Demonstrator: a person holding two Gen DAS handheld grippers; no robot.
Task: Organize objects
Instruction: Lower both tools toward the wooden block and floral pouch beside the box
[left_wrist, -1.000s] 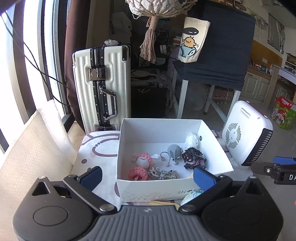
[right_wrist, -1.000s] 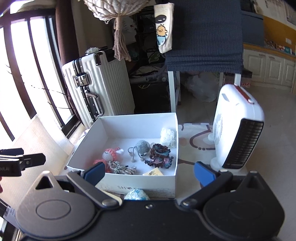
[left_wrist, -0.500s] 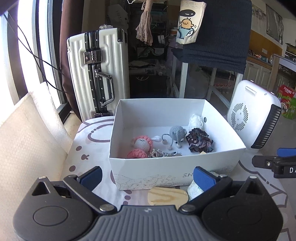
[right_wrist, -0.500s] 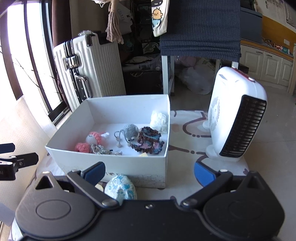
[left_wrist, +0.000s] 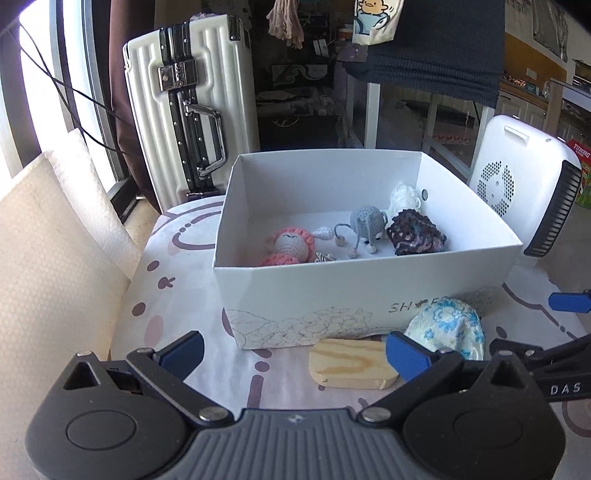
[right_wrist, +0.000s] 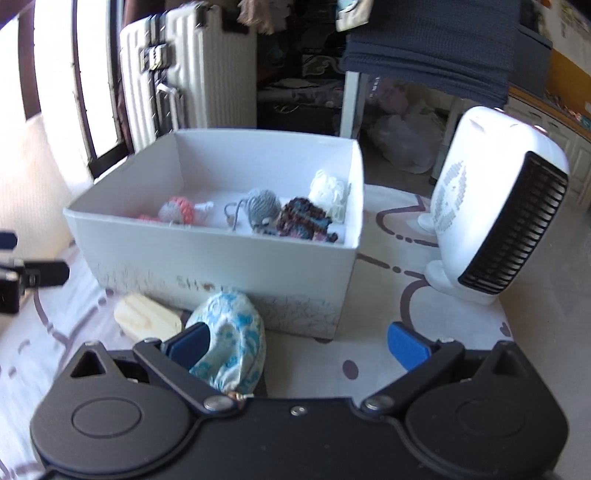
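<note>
Crocheted toys (left_wrist: 365, 230) in cardboard box (left_wrist: 369, 291)

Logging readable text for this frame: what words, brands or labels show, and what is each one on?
"SH" then letters hidden behind the pouch: front wall of the white box.
"DAS": arm of the right gripper, seen in the left wrist view.
"TUBORG": red carton at the far right edge.
Print on the hanging duck bag: no words legible.
Suitcase lock plate: too small to read.
</note>
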